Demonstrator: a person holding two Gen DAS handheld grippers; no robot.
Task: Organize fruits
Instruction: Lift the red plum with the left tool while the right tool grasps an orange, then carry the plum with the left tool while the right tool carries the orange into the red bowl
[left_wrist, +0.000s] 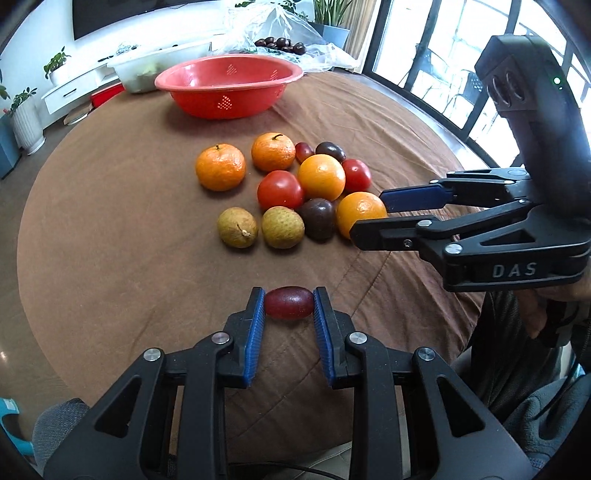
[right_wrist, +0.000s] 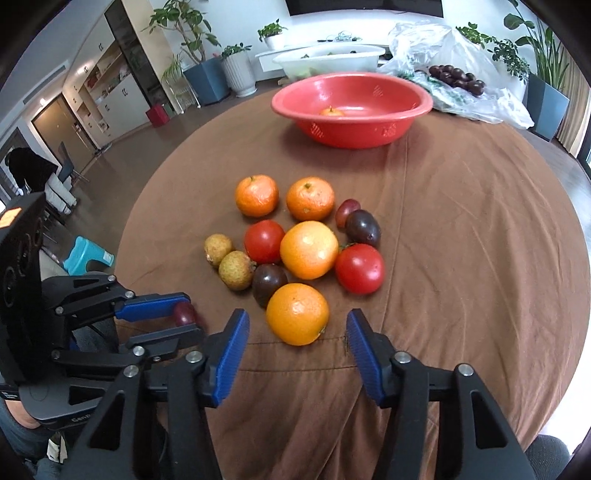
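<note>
My left gripper (left_wrist: 289, 303) is shut on a small dark red grape (left_wrist: 289, 302), held near the table's front; the grape also shows in the right wrist view (right_wrist: 184, 313). My right gripper (right_wrist: 297, 339) is open, its jaws wide apart just in front of a large orange (right_wrist: 297, 313), not touching it. In the left wrist view the right gripper (left_wrist: 369, 214) sits beside that orange (left_wrist: 360, 212). A cluster of tangerines, tomatoes, plums and lychees lies mid-table (right_wrist: 308, 249). A red basin (right_wrist: 351, 107) at the back holds one tangerine (right_wrist: 331, 111).
The round table has a brown cloth (right_wrist: 461, 240). Behind the basin stand a white tub (right_wrist: 328, 59) and a clear plastic bag with dark fruits (right_wrist: 458, 77). A blue stool (right_wrist: 90, 254) stands on the floor at the left. Windows line the right side.
</note>
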